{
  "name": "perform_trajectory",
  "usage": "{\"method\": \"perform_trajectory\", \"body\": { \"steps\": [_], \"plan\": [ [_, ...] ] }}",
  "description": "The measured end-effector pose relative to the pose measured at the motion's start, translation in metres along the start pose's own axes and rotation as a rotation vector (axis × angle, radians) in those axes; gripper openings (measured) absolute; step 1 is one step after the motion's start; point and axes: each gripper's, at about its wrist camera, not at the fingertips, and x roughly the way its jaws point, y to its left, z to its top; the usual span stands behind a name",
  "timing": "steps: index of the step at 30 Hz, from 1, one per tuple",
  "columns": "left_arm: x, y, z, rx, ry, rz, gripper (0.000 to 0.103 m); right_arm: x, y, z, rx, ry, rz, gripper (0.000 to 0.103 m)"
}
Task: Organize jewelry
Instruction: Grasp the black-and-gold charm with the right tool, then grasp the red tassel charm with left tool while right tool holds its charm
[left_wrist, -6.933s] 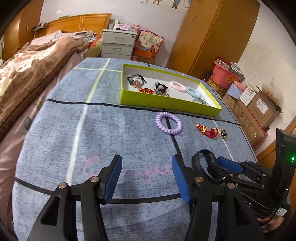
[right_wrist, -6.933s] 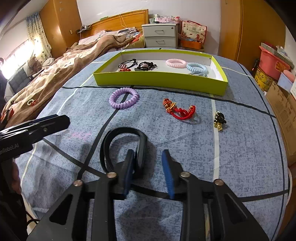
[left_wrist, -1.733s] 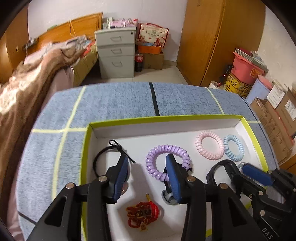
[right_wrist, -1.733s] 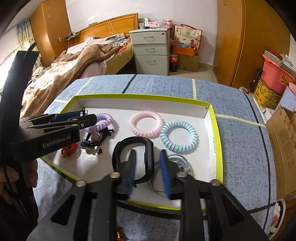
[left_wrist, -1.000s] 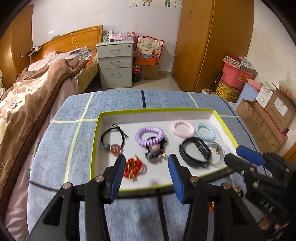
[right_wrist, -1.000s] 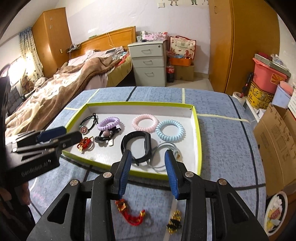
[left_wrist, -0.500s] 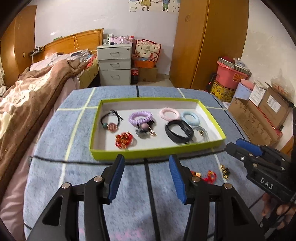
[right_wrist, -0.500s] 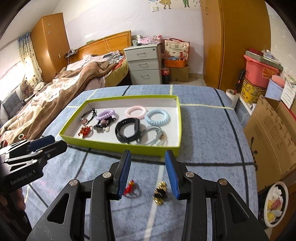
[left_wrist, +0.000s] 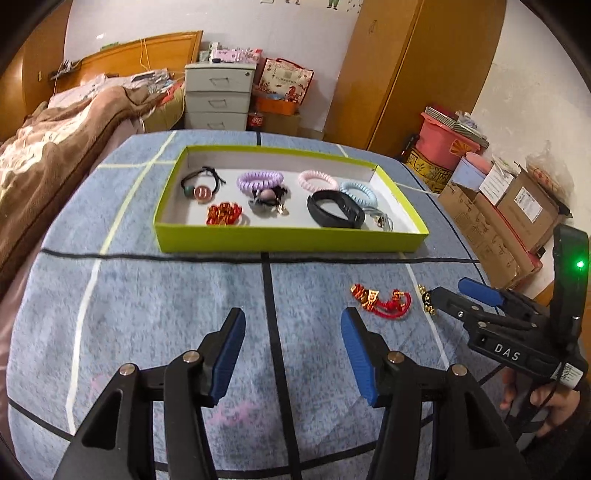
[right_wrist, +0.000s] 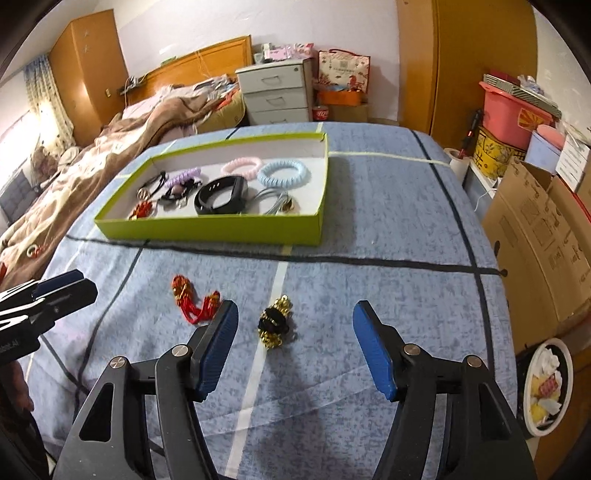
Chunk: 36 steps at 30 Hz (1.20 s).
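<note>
A lime-green tray (left_wrist: 288, 240) (right_wrist: 207, 230) on the blue table holds several hair ties, a black band (left_wrist: 334, 214) (right_wrist: 221, 195), a purple coil (left_wrist: 260, 180) and a red charm. Outside it on the cloth lie a red knotted bracelet (left_wrist: 384, 301) (right_wrist: 194, 299) and a black-and-gold ornament (right_wrist: 275, 325) (left_wrist: 424, 297). My right gripper (right_wrist: 293, 343) is open and empty, with the ornament just beyond the gap between its fingers. My left gripper (left_wrist: 291, 347) is open and empty over bare cloth, left of the red bracelet.
A bed with a brown blanket (left_wrist: 48, 147) runs along the table's left side. Cardboard boxes (right_wrist: 535, 236) and a pink bin (left_wrist: 447, 142) stand off the right edge. A plate with scraps (right_wrist: 546, 384) sits on the floor at right.
Both grippers pulled back from the tray toward the near table edge, leaving the black band and purple coil inside. The right gripper has opened wider and now faces the black-and-gold ornament.
</note>
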Motion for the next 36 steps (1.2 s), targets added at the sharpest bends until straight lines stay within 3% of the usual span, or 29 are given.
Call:
{"method": "perform_trajectory", "body": {
  "steps": [4, 10, 11, 12, 18, 33, 36],
  "plan": [
    [0.001, 0.0, -0.005, 0.007, 0.01, 0.004, 0.065, 0.005, 0.007, -0.003, -0.032, 0.02, 0.008, 0.065],
    [0.005, 0.0, -0.008, 0.0, 0.033, -0.019, 0.066, 0.013, 0.01, -0.008, -0.057, 0.048, -0.024, 0.064],
    [0.007, -0.001, -0.008, -0.001, 0.039, -0.02, 0.066, 0.013, 0.012, -0.009, -0.065, 0.049, -0.031, 0.056],
    [0.008, -0.001, -0.008, -0.005, 0.043, -0.019, 0.066, 0.012, 0.013, -0.009, -0.071, 0.047, -0.04, 0.042],
    [0.014, -0.007, -0.005, -0.011, 0.057, -0.021, 0.066, 0.009, 0.009, -0.01, -0.07, 0.041, -0.037, 0.018],
    [0.047, -0.043, 0.006, 0.053, 0.103, -0.049, 0.066, -0.014, -0.015, -0.008, 0.008, -0.023, 0.005, 0.017],
    [0.046, -0.054, 0.007, 0.096, 0.073, -0.053, 0.066, -0.018, -0.019, -0.008, 0.015, -0.026, 0.003, 0.017]
  ]
}}
